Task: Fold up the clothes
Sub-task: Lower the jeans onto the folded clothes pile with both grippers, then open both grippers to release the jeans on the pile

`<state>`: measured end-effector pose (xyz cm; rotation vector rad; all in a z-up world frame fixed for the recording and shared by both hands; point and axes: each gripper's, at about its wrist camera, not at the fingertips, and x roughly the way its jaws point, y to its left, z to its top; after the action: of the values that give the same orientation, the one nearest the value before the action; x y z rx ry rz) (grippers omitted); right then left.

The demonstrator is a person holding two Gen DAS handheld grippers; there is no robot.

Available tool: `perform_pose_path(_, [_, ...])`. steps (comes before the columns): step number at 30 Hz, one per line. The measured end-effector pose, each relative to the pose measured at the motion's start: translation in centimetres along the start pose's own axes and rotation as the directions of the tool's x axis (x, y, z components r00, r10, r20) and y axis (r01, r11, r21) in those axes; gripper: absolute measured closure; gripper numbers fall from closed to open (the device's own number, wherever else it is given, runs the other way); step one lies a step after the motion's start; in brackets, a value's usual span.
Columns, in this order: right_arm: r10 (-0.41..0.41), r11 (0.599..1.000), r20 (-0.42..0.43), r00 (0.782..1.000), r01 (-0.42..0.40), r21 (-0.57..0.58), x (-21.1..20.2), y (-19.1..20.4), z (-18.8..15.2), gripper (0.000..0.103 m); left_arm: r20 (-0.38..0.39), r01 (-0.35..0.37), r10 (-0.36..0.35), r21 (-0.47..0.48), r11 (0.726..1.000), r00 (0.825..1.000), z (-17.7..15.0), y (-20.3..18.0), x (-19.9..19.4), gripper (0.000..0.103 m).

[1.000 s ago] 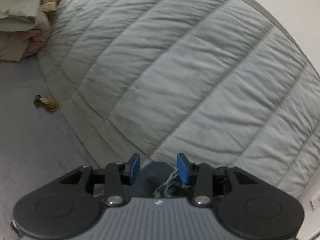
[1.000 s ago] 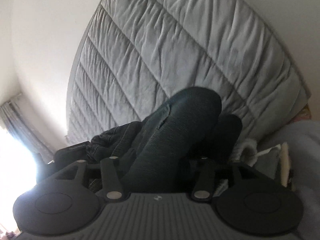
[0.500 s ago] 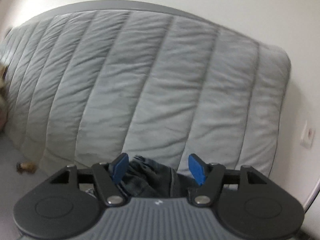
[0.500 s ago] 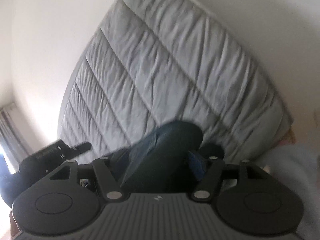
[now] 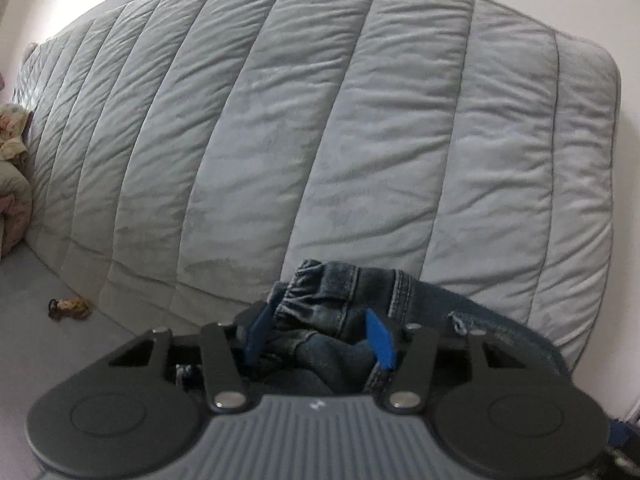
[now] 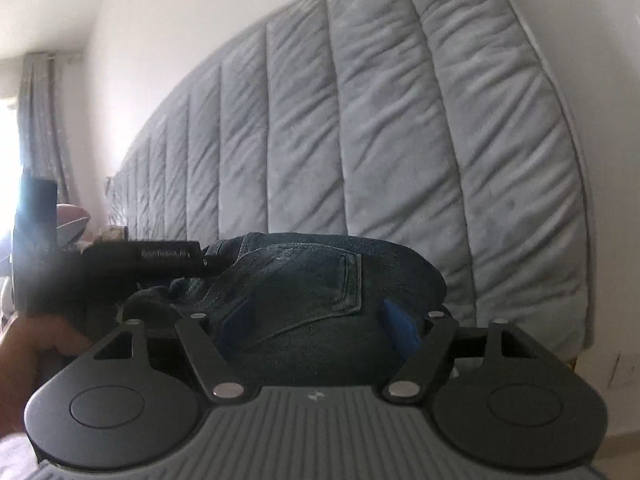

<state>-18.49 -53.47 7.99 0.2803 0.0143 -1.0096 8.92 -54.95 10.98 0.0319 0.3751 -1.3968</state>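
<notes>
Holding a pair of dark blue jeans (image 5: 340, 300) up off the bed, I have both grippers on them at once. My left gripper (image 5: 318, 336) has its blue fingers (image 5: 380, 338) spread fairly wide with a bunched wad of waistband and denim packed between them; I judge it a grip, though the pads do not look pressed tight. My right gripper (image 6: 316, 330) stands about as wide, its fingers half buried in the seat of the jeans (image 6: 304, 280), where a back pocket faces the camera. In the right view the other tool reaches the cloth from the left. Behind everything stands a grey quilted headboard (image 5: 360, 120).

As for progress, I see no fold made yet: the jeans are crumpled and hanging, not laid flat. Spreading, smoothing and all the folds remain.
</notes>
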Motion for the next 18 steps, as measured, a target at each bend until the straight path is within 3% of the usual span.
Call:
perform_pose_path(6, [-0.001, 1.0, 0.036, 0.999, 0.001, 0.016, -0.2, -0.1, 0.1, 0.027, 0.021, -0.044, 0.044, 0.0, 0.999, 0.999, 0.4, -0.9, -0.2, 0.047])
perform_pose_path(11, [0.004, 0.997, 0.051, 0.999, -0.008, 0.077, -1.3, 0.4, 1.0, 0.019, 0.07, -0.085, 0.088, -0.044, 0.995, 0.994, 1.6, -2.1, -2.9, 0.021])
perform_pose_path(17, [0.02, 0.996, 0.041, 0.999, -0.023, 0.088, -3.1, 0.5, 2.1, 0.012, 0.06, -0.141, 0.143, -0.037, 0.989, 0.988, 2.3, -3.7, -7.2, 0.007])
perform_pose_path(18, [0.016, 0.996, 0.039, 0.999, -0.019, 0.083, -3.4, 0.5, 2.1, 0.007, 0.055, -0.16, 0.162, -0.032, 0.987, 0.985, 2.3, -3.8, -7.9, 0.005])
